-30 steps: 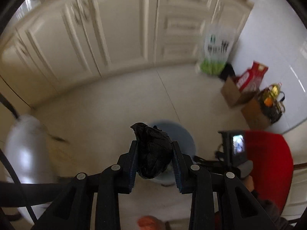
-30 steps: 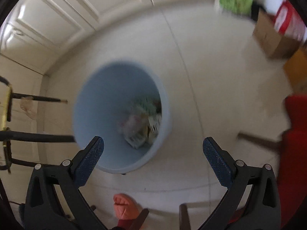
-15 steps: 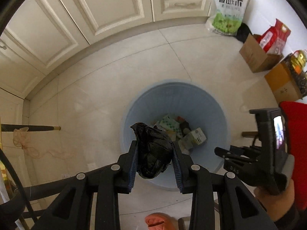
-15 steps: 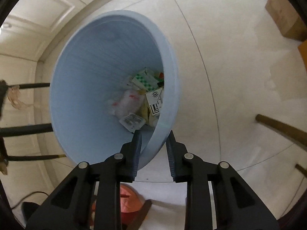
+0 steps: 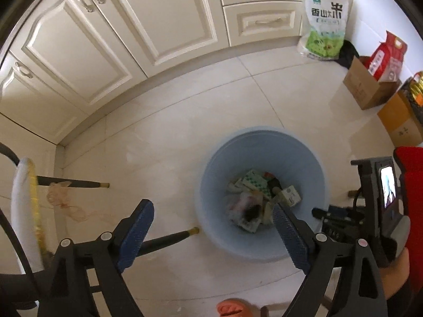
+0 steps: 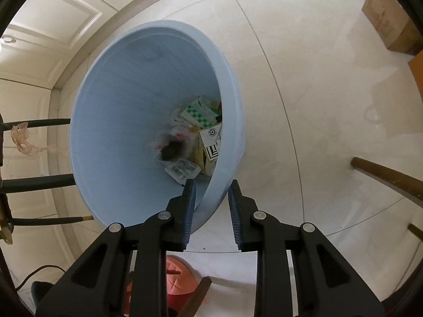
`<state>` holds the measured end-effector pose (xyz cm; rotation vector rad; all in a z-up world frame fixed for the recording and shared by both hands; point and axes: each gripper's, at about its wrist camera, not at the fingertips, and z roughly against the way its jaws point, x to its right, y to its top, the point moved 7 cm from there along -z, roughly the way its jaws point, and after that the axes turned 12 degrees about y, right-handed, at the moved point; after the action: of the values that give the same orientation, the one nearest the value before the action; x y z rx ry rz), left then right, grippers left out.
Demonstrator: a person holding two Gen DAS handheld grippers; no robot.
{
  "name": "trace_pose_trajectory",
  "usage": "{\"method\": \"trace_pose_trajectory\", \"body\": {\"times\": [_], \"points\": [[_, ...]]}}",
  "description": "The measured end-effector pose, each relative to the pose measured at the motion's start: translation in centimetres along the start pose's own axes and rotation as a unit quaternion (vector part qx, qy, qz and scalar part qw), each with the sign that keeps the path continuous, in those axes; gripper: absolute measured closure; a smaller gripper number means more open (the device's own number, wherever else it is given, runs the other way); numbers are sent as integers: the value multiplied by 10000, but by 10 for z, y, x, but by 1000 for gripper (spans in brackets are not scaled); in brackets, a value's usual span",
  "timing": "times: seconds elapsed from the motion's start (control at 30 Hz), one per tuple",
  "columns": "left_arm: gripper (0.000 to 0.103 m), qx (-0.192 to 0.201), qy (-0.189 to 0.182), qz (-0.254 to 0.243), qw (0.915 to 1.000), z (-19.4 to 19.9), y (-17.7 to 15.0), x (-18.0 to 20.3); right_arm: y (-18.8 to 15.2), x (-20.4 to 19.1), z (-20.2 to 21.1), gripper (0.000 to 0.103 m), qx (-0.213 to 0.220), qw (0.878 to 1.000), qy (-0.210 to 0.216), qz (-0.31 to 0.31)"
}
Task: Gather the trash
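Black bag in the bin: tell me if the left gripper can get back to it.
Probably yes. The left gripper is opening, empty, over the blue bin, whose mouth is uncovered; the black bag lies blurred atop the trash, deep inside.

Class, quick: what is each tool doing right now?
Left tool: jaws opening, nothing between them.
Right tool: clamped on the blue bin's rim.
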<state>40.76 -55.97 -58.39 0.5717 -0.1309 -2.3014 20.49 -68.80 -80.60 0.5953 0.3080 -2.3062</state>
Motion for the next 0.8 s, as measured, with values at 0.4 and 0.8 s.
{"method": "trace_pose_trajectory", "body": {"times": [0.4, 0.8], "points": [[13, 1451, -134, 594, 9875, 167, -37, -37, -38, -83, 144, 28, 1204, 9918, 283, 310], [1, 3431, 125, 1583, 9258, 376, -156, -130, -107, -291, 379, 0, 3262, 9235, 544, 1942]]}}
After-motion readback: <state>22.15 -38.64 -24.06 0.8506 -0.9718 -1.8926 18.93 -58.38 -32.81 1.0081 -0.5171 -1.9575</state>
